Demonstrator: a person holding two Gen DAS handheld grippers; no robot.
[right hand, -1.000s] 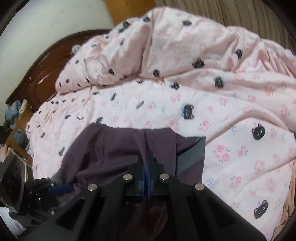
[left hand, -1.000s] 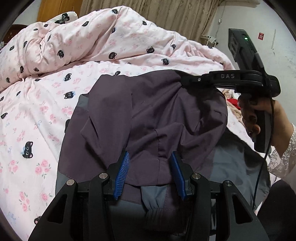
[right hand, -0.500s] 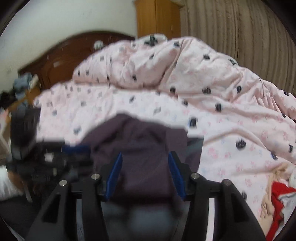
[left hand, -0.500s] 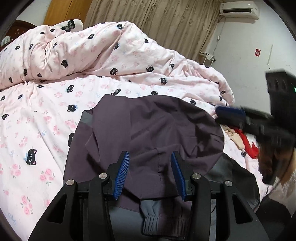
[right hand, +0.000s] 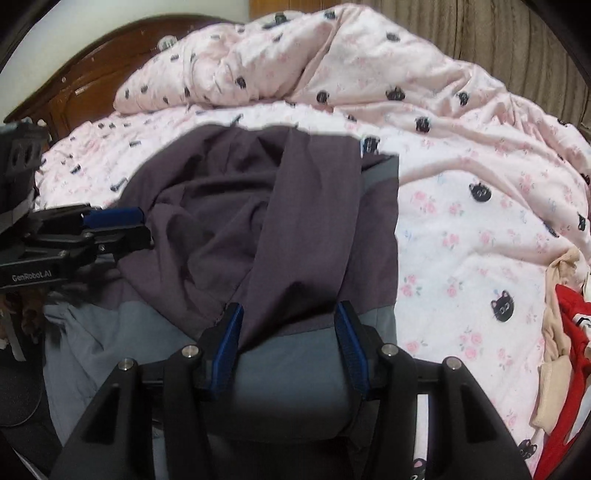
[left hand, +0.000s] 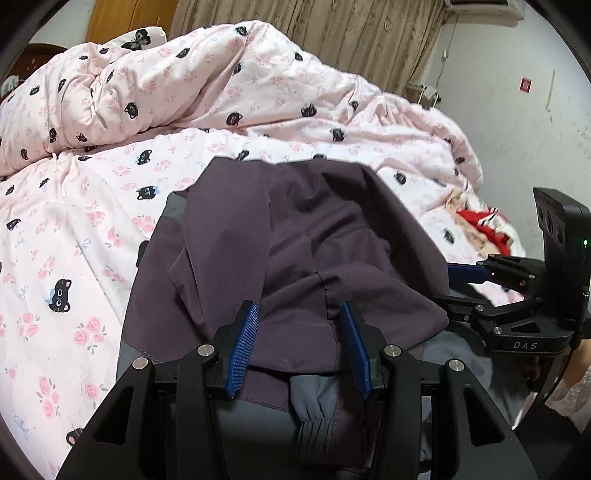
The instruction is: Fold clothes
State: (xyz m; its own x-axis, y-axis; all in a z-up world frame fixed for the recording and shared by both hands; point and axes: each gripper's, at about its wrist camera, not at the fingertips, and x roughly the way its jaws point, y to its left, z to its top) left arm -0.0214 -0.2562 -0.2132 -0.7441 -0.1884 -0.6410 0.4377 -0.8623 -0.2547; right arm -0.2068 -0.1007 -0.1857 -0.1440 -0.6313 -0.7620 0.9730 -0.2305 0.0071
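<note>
A dark purple and grey jacket (left hand: pixel 295 240) lies partly folded on the pink bed, with a grey elastic cuff (left hand: pixel 317 417) near its front edge. It also fills the middle of the right wrist view (right hand: pixel 258 221). My left gripper (left hand: pixel 300 345) is open and empty just above the jacket's front edge. My right gripper (right hand: pixel 288 339) is open and empty over the jacket's grey lower part. It shows at the right edge of the left wrist view (left hand: pixel 461 288). The left gripper shows at the left of the right wrist view (right hand: pixel 122 229).
A pink cat-print duvet (left hand: pixel 221 85) is heaped at the back of the bed. Red and beige clothes (right hand: pixel 565 332) lie at the bed's right side. A dark wooden headboard (right hand: pixel 74 81) stands at the far left. A curtain (left hand: pixel 314 29) hangs behind.
My right gripper let go of the jacket's far edge, opened, and pulled back to the near right side. The folded purple panel now lies flat. The left gripper stayed open.
</note>
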